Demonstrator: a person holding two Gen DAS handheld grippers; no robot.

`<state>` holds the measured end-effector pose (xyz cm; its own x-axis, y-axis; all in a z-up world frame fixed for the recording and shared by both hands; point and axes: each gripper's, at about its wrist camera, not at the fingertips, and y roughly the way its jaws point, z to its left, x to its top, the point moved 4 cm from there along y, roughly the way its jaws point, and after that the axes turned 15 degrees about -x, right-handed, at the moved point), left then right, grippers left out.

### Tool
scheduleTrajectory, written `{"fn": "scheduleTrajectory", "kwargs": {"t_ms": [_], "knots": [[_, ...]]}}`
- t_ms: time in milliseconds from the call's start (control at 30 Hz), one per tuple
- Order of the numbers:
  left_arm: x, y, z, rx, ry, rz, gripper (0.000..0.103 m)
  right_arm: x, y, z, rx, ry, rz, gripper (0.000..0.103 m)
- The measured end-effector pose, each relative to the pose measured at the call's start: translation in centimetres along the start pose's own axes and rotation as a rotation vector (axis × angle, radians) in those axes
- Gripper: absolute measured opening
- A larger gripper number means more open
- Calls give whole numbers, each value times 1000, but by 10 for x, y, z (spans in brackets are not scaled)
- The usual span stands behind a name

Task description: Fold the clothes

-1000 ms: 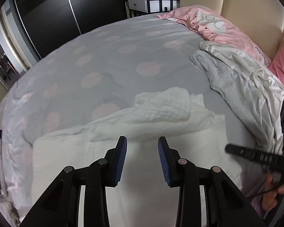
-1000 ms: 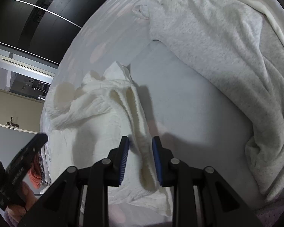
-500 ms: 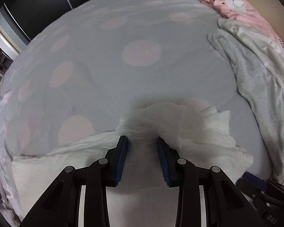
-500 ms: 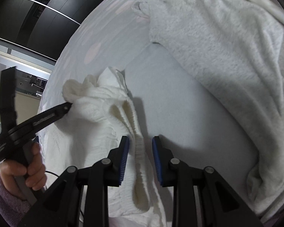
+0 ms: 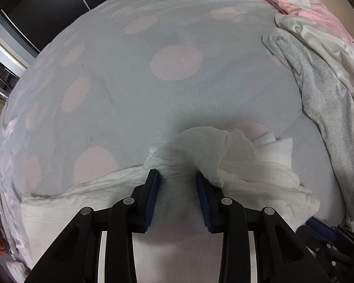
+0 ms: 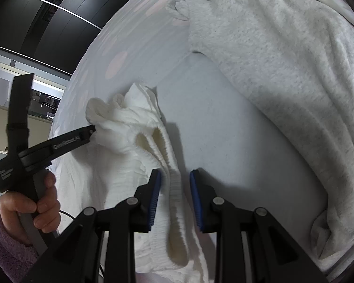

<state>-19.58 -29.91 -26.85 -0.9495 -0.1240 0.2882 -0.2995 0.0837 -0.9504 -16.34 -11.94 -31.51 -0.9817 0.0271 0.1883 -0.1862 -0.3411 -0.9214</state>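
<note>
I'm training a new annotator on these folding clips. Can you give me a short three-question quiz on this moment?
1. True or false: the white garment lies on a spotted bedspread.
2. What lies between the right gripper fingers? A) grey garment B) white ribbed edge C) pillow
3. Which gripper's tips meet the bunched far end of the white garment?

Key: 1 true. 2 B. 3 the left gripper.

A crinkled, matt white gauze-like cloth garment (image 5: 226,162) is seen on a smooth grey bedsheet with pink dots (image 5: 177,63). A fleecy, heathered light grey knit garment (image 6: 283,75) is shown beside matt black plastic gripper fingers with ribbed blue pads (image 6: 154,197).
</note>
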Motion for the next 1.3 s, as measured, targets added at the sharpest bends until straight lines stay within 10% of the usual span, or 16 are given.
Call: {"fn": "scheduleTrajectory", "kwargs": {"t_ms": [367,667,1033,1300], "knots": [[-48,-101,17,2,-12,-164,37,-2,-3,-6,29,23,5,26],[-121,-127,120,139,-213,-168,37,-3,-24,0,54,-5,-81,36],[-195,-115,230,62,-574,-201,37,-6,-32,-14,-19,49,-127,44],[-202,-102,240,-38,-622,-218,37,-15,-32,-13,-85,33,-113,48]]}}
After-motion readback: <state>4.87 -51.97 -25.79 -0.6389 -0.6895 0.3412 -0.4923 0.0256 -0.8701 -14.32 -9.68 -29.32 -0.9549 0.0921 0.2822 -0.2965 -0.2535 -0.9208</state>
